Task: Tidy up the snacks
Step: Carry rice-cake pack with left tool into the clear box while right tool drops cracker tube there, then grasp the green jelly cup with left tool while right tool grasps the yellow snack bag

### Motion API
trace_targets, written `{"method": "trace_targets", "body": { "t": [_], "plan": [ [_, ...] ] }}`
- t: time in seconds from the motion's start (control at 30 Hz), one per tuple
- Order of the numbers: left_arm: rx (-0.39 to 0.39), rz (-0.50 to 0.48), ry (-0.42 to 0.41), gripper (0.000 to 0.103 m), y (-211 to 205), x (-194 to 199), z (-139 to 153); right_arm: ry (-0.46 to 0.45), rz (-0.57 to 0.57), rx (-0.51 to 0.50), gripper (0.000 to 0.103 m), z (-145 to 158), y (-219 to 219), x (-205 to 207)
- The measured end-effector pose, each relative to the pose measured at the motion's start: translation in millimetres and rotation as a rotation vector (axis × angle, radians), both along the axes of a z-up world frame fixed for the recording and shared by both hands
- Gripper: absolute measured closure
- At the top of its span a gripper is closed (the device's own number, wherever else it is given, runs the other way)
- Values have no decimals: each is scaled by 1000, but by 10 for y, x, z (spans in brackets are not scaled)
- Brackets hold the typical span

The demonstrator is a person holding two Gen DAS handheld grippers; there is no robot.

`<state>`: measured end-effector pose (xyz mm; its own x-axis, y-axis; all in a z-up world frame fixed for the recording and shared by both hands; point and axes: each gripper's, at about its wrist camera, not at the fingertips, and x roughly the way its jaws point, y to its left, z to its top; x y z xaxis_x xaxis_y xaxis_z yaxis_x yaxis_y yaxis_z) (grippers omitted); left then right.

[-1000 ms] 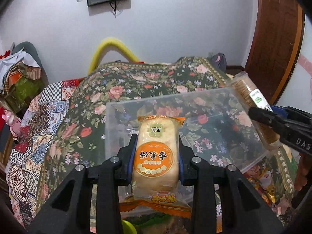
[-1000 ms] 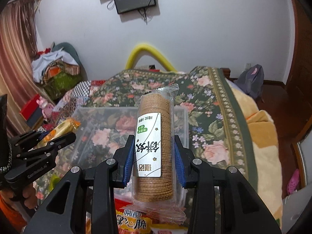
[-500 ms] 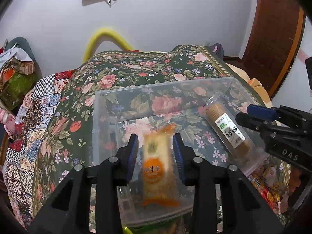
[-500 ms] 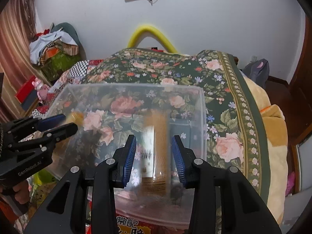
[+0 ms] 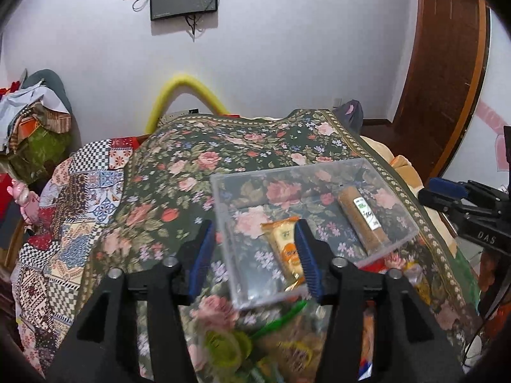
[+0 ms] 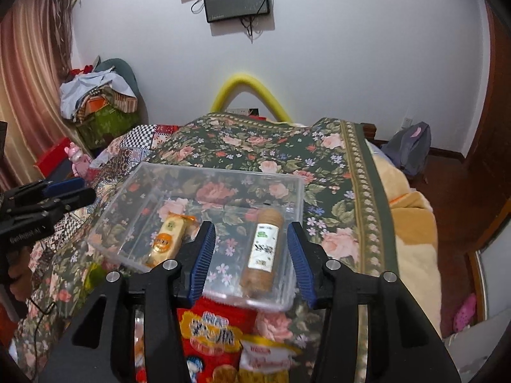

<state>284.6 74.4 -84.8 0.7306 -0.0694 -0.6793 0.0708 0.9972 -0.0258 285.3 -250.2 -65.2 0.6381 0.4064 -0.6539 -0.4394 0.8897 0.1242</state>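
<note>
Both the left gripper (image 5: 254,255) and right gripper (image 6: 250,252) hung released and empty above the clear box (image 6: 300,191). Inside it, the cake packet (image 6: 167,239) and biscuit roll (image 6: 263,247) lay apart, likely leaving room for more.

Dark green bedspread (image 6: 322,166) strewn with pink and red roses and edged in an olive floral border; beside it a patchwork quilt (image 5: 73,198) of black-and-white checks, red and blue tiles. Clear plastic bin (image 6: 223,172) holding a pale yellow rice-cracker pack (image 6: 167,239) with an orange oval label and a brown biscuit roll (image 6: 265,249) with a white label. Blue-padded black fingers (image 6: 204,255), a red snack bag (image 6: 210,332), a yellow foam tube (image 6: 249,86), white wall (image 6: 351,48).
</note>
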Motion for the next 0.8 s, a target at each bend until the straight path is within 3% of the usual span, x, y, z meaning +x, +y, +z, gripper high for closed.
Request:
{"method": "trace_targets", "body": {
  "t": [0.23, 0.8],
  "plan": [
    [13, 27, 31, 45, 212, -307, -131, 8, -19, 0, 51, -90, -154, -202],
    [-33, 32, 230, 45, 353, -521, -1060, 201, -38, -32, 49, -879, -355, -457]
  ]
}}
